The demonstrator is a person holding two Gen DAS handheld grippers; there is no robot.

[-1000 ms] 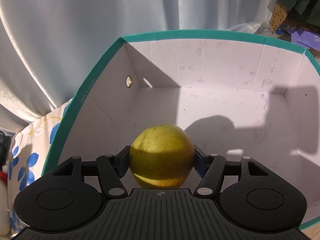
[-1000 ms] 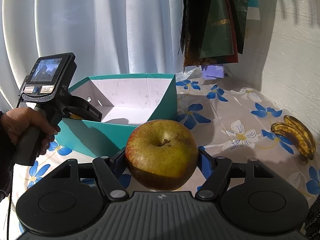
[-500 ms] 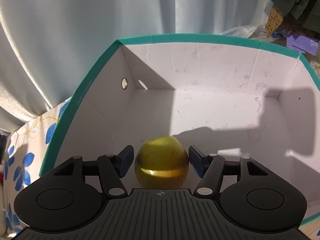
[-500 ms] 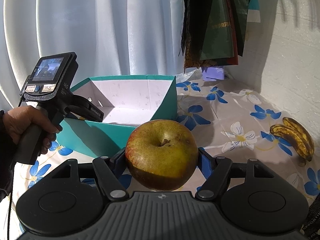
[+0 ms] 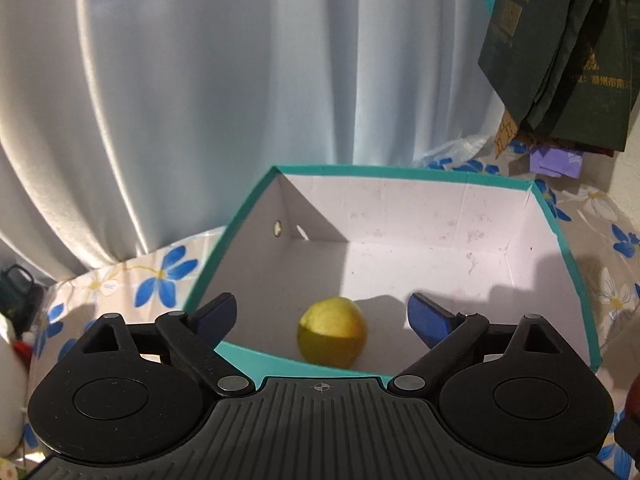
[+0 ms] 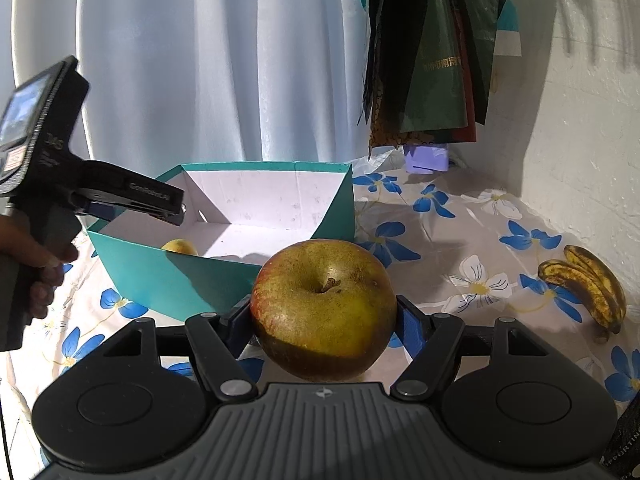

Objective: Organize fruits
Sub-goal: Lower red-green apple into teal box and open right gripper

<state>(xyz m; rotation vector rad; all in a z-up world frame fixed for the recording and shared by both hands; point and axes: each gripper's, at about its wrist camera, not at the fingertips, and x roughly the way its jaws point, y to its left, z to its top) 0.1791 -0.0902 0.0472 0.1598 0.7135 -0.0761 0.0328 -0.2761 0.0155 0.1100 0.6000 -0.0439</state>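
Observation:
A teal box [image 5: 576,280] with a white inside stands on the flowered cloth. A yellow-green fruit [image 5: 332,332] lies on its floor near the front wall; its top also shows in the right wrist view [image 6: 180,247]. My left gripper [image 5: 322,314] is open and empty, raised above the box's front rim; it shows from the side in the right wrist view [image 6: 176,210]. My right gripper [image 6: 324,320] is shut on a large green-brown apple [image 6: 324,312], held above the cloth in front of the box [image 6: 160,276].
Dark-spotted bananas [image 6: 588,284] lie on the cloth at the right, near a white wall. Dark bags [image 6: 424,48] hang above the box's far right corner. A pale curtain [image 5: 200,80] hangs behind. A purple box [image 6: 426,158] sits at the back.
My left gripper opened and let go of the yellow-green fruit in the box, then drew back and up. My right gripper kept still with the apple.

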